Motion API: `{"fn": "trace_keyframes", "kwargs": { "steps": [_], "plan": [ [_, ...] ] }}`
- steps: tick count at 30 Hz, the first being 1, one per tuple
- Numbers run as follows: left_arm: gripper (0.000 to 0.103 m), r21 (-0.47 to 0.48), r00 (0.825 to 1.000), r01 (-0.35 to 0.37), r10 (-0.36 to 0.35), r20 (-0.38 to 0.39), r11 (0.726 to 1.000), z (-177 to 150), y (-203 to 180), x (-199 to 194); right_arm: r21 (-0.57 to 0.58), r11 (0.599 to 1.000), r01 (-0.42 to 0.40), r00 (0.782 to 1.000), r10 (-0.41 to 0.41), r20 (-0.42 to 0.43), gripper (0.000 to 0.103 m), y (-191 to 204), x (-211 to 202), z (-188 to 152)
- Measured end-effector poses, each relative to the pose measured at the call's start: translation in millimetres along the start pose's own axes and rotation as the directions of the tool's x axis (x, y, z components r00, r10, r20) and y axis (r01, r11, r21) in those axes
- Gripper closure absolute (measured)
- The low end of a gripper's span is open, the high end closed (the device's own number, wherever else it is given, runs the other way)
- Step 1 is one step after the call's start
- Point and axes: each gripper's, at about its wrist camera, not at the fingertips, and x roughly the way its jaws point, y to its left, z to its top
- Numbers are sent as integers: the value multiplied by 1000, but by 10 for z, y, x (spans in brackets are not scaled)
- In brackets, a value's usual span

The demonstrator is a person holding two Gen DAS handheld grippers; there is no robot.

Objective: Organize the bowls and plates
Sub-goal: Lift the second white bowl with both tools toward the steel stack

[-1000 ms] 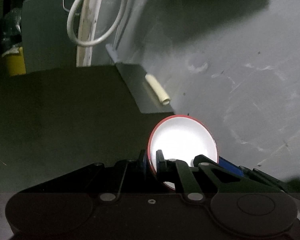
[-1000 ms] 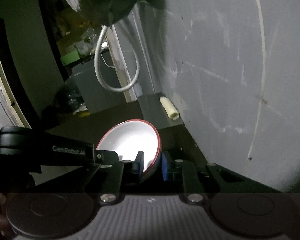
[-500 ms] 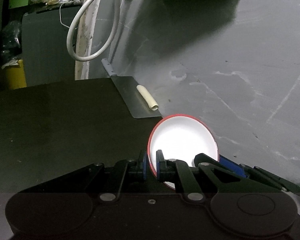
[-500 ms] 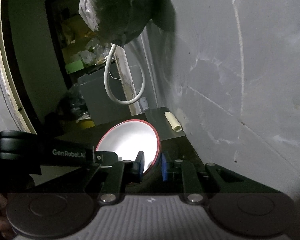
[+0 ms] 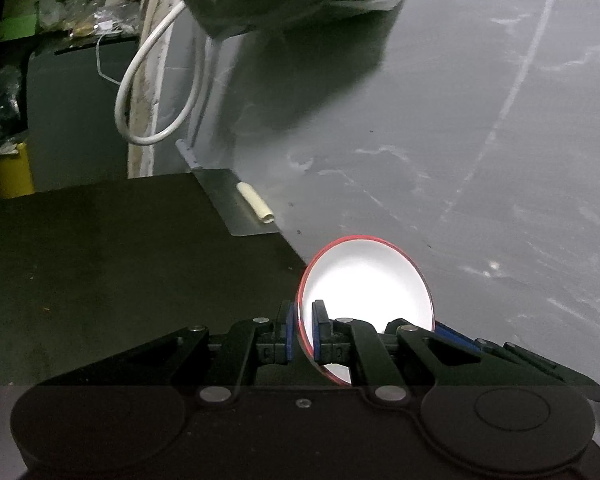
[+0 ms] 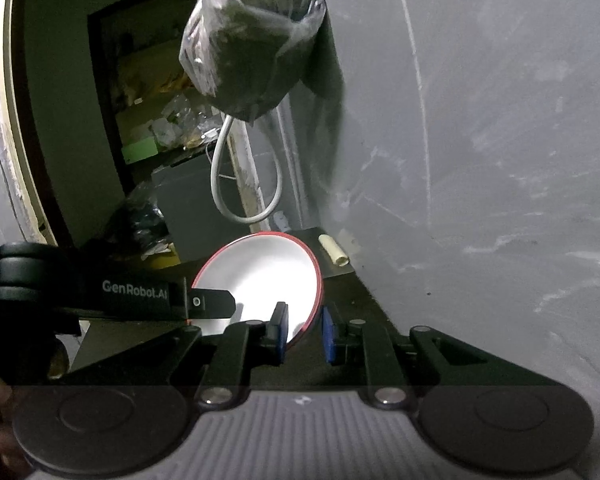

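A white bowl with a red rim [image 5: 366, 280] is held in the air, tilted, above a dark counter [image 5: 100, 260]. My left gripper [image 5: 301, 334] is shut on the bowl's left rim. In the right wrist view the same bowl [image 6: 264, 272] has its right rim between my right gripper's [image 6: 305, 332] blue pads [image 6: 280, 330]; the left pad touches the rim and a small gap shows at the right pad. The left gripper's body crosses the left of that view.
A grey scratched wall [image 5: 480, 140] rises on the right. A plastic bag of dark stuff [image 6: 252, 40] hangs overhead. A white cable loop [image 5: 148, 92] hangs by the door frame. A cream roll [image 5: 256, 208] lies on a metal sheet at the counter's far corner.
Both grippers and the bowl have risen and tilted upward; the hanging bag has come into view at the top. The right gripper's pads have spread slightly on the rim.
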Motion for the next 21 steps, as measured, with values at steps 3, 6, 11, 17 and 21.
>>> {"fn": "trace_keyframes", "kwargs": {
  "steps": [3, 6, 11, 17, 21],
  "plan": [
    [95, 12, 1000, 15, -15, 4, 1000, -69, -66, -124, 1, 1000, 18, 1000, -18, 13, 83, 38, -192, -34],
    [95, 20, 1000, 28, -28, 8, 999, -143, -109, -251, 3, 1000, 28, 999, -28, 21, 83, 74, -337, -59],
    [95, 24, 999, 34, -34, 3, 999, -305, -160, -472, -1, 999, 36, 999, -36, 23, 83, 162, -602, -156],
    [95, 21, 1000, 27, -27, 3, 999, -475, -182, -725, -19, 999, 28, 1000, -27, 11, 83, 267, -868, -269],
    [95, 7, 1000, 20, -20, 6, 1000, -591, -189, -897, -37, 999, 17, 1000, -17, 6, 83, 342, -1035, -332]
  ]
}}
